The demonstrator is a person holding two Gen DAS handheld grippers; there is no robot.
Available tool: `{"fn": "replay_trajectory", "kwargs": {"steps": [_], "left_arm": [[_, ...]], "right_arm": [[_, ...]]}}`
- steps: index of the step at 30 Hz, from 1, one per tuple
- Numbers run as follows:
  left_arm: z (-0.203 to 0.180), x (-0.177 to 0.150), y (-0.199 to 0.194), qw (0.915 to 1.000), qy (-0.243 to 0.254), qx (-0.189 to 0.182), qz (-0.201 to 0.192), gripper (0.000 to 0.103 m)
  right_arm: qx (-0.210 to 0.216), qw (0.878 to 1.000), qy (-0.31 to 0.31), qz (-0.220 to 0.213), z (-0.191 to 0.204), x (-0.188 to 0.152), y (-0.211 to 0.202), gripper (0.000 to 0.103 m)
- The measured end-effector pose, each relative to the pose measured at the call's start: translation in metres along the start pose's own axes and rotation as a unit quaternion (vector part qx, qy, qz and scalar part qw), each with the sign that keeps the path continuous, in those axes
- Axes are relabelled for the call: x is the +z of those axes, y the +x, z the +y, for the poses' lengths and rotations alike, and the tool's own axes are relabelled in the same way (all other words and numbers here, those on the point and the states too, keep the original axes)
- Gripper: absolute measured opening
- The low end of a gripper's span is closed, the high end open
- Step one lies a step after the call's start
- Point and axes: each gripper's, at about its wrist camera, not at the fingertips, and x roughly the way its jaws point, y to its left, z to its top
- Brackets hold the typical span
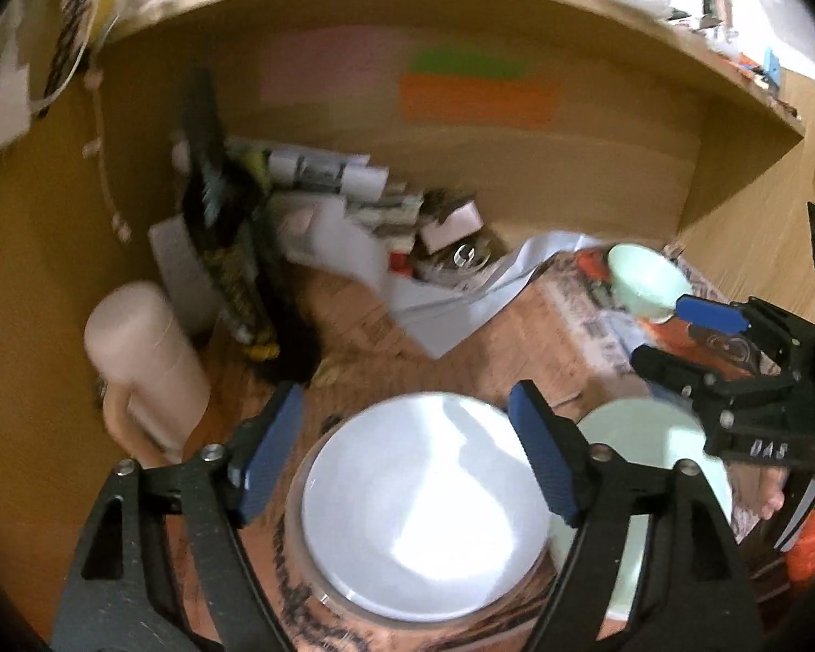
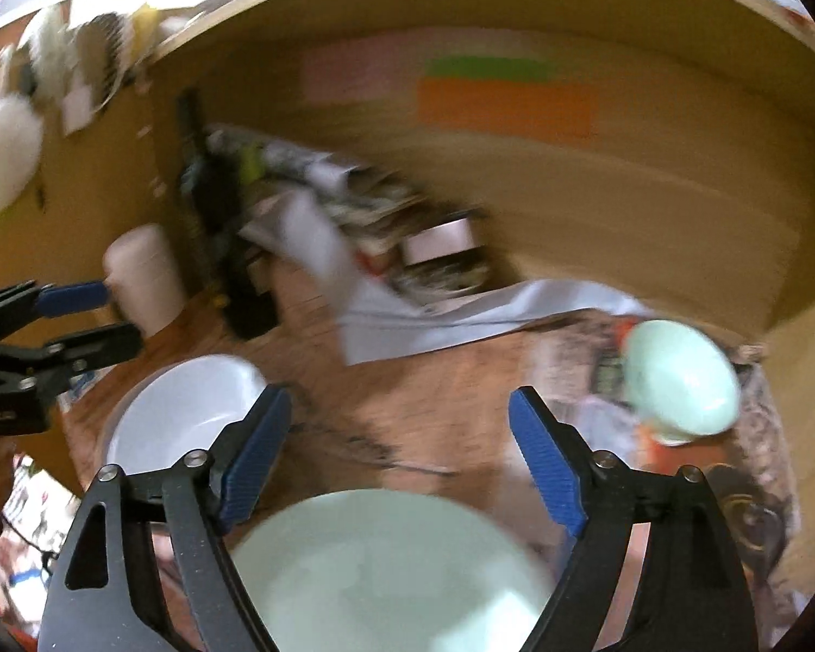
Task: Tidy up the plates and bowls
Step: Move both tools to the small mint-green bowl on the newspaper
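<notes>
A white plate [image 1: 424, 505] lies on the wooden desk right below my left gripper [image 1: 407, 451], which is open and empty above it. A pale green plate [image 1: 646, 451] lies beside it on the right. In the right wrist view the green plate [image 2: 391, 570] is under my right gripper [image 2: 399, 451], which is open and empty. The white plate [image 2: 185, 407] shows at the left there. A small pale green bowl [image 1: 646, 280] sits on newspaper at the far right; it also shows in the right wrist view [image 2: 679, 375].
A pink cylinder container [image 1: 146, 364] stands at the left. A dark bag [image 1: 228, 250], papers [image 1: 407, 282] and boxes are piled at the back of the desk alcove. Wooden walls close in on the left, back and right.
</notes>
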Motion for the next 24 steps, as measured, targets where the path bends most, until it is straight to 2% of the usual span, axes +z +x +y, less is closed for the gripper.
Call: {"fn": "replay_trajectory", "kwargs": {"steps": [7, 11, 18, 24], "left_arm": [[-0.036, 0.032, 0.014, 0.9994, 0.018, -0.025, -0.012, 0.079], [-0.056, 0.05, 0.036, 0.9989, 0.026, -0.04, 0.002, 0.079], [-0.084, 0.074, 0.084, 0.9973, 0.032, -0.051, 0.042, 0.079], [-0.111, 0.087, 0.116, 0.9942, 0.061, -0.062, 0.064, 0.079]], "right_arm": [[-0.069, 0.996, 0.046, -0.022, -0.073, 0.014, -0.012, 0.081], [-0.103, 0.992, 0.071, -0.027, -0.111, 0.016, -0.013, 0.081], [-0.145, 0.983, 0.109, -0.004, -0.169, 0.009, 0.011, 0.081], [-0.167, 0.974, 0.147, 0.034, -0.215, -0.001, 0.043, 0.081]]}}
